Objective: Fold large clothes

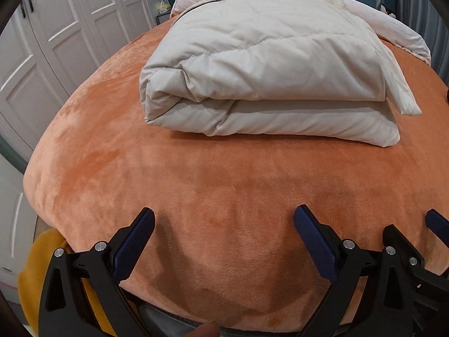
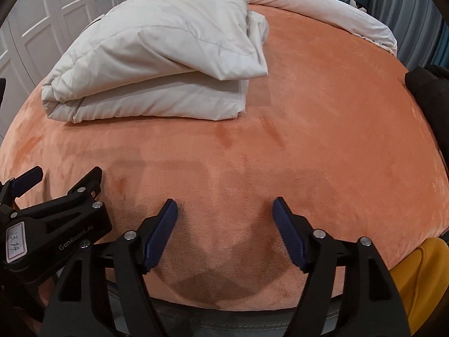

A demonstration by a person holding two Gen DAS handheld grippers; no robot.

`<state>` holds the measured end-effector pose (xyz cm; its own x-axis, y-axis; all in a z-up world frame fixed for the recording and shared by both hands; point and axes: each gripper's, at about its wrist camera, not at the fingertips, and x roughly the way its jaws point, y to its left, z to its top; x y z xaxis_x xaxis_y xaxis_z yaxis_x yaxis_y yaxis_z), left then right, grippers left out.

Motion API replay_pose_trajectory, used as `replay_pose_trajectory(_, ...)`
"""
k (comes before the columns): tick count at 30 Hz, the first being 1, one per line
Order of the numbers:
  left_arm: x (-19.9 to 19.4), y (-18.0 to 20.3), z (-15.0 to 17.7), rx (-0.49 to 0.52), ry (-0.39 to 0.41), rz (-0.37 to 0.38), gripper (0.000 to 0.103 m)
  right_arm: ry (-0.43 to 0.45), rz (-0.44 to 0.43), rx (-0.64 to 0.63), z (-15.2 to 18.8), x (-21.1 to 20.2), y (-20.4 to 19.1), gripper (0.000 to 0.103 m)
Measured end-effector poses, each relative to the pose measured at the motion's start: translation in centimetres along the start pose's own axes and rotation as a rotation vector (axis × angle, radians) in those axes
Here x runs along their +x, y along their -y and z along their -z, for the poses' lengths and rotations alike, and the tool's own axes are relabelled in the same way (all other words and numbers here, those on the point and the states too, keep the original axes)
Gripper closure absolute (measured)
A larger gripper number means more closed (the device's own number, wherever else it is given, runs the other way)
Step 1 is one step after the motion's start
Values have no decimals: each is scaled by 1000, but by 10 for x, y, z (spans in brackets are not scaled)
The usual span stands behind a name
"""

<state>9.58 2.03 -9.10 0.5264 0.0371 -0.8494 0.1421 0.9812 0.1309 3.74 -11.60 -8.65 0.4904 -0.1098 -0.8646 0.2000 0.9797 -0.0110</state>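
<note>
A beige padded coat (image 1: 261, 75) lies folded into a thick bundle on the orange bedspread (image 1: 196, 174). It also shows in the right wrist view (image 2: 157, 64) at upper left. My left gripper (image 1: 224, 219) is open and empty, held near the bed's front edge, well short of the coat. My right gripper (image 2: 224, 207) is open and empty too, beside the left one. The left gripper's body shows in the right wrist view (image 2: 56, 216); the right gripper's fingers (image 1: 437, 221) show at the left view's right edge.
A pale pink duvet (image 1: 364, 8) lies heaped at the head of the bed (image 2: 322, 5). White wardrobe doors (image 1: 56, 28) stand to the left. A yellow garment (image 2: 421, 275) hangs at the bed's front. A dark object (image 2: 429, 90) sits at the bed's right edge.
</note>
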Motion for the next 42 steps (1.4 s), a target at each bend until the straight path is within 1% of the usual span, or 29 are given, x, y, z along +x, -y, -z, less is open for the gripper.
replay_pose_trajectory(4,4,-3,2,-14,12,6,5,6,0,18,3,3,1,31)
replay_pose_trajectory(10,6,0,6,-10,35,4,5,44,6,13,4,5,2,26)
replay_pose_trajectory(12,7,1,7,-11,42,2,5,52,6,17,6,6,3,23)
replay_pose_trajectory(18,7,5,9,-18,55,-2,5,75,0,23,8,9,10,17)
replay_pose_trajectory(28,8,2,8,-16,63,0,5,98,-12,23,5,14,19,16)
replay_pose_trajectory(34,10,-4,6,-33,69,11,5,107,-17,27,6,14,19,15)
replay_pose_trajectory(37,13,-8,3,-57,73,29,5,117,14,-31,7,16,9,12)
replay_pose_trajectory(40,12,-1,2,-25,97,-5,5,128,26,-52,8,17,2,12)
replay_pose_trajectory(42,12,-2,1,-27,96,3,5,128,20,-61,6,15,2,12)
